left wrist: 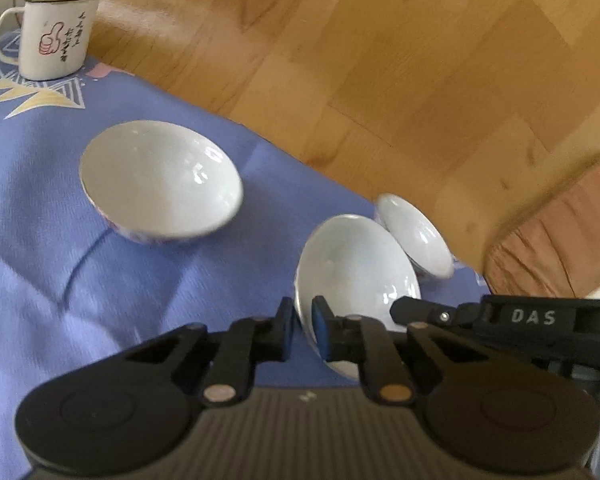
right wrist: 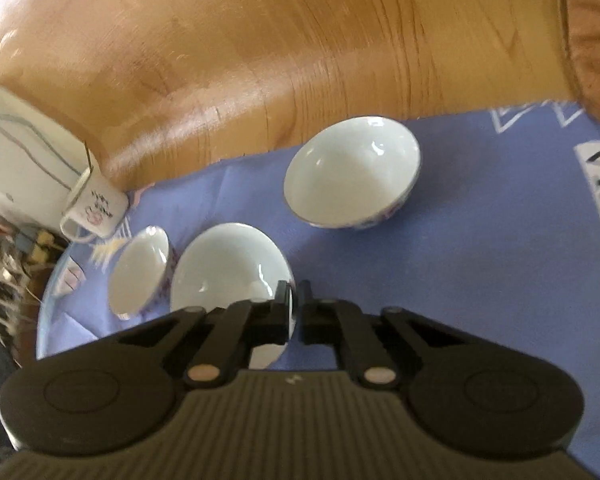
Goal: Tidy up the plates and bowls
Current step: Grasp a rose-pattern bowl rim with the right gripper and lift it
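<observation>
left hand-held gripper [left wrist: 303, 326]: clamps middle bowl [left wrist: 360, 276] rim | right hand-held gripper [right wrist: 296, 312]: clamps same bowl; lower rim hidden

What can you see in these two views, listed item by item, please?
Bowls: three, white, over the cloth: nearest bowl tilted, left bowl, right bowl.
Mug: one, white with a red thumb drawing, far left corner of the cloth.
Cloth: one, lilac-blue, under the bowls.
Floor: wooden, beyond the cloth.
Left gripper: one, black, jaws shut on the nearest bowl's rim.
Right gripper: one, black, jaws shut on the rim of the bowl nearest in its own view.
</observation>
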Motion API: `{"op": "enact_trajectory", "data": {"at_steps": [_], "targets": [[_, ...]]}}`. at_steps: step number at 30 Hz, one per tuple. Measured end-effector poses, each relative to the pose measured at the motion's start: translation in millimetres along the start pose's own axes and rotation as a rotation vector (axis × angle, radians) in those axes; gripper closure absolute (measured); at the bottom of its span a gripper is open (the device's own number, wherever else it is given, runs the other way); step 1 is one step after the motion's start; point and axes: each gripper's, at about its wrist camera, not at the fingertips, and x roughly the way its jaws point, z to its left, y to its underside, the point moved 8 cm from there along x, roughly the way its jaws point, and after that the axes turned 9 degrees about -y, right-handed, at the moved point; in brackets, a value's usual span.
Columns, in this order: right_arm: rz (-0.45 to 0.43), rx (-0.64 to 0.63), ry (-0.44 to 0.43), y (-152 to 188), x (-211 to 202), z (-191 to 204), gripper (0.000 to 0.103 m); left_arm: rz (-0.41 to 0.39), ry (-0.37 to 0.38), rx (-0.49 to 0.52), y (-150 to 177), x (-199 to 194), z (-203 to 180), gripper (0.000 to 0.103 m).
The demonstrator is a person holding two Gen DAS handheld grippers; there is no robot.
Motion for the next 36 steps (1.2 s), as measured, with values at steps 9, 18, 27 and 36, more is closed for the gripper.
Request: {"op": "enact_trajectory", "data": {"at_steps": [9, 18, 27, 36], "targets": [[-0.083, -0.030, 0.091, 16, -108, -54, 0.097, 0.054, 0.151, 0.105, 54, -26, -91, 0.090], [-0.162, 0.040, 0.238, 37, -202, -144, 0.097, 0.208, 0.250, 0.263, 129, -4, -212, 0.089], [-0.217, 0.131, 0.288, 49, -229, -196, 0.096, 0.249, 0.237, 0.404, 167, 9, -269, 0.075], [-0.349, 0.057, 0.331, 38, -249, -178, 0.085, 0.069, 0.254, 0.412, 126, -30, -246, 0.059]]}}
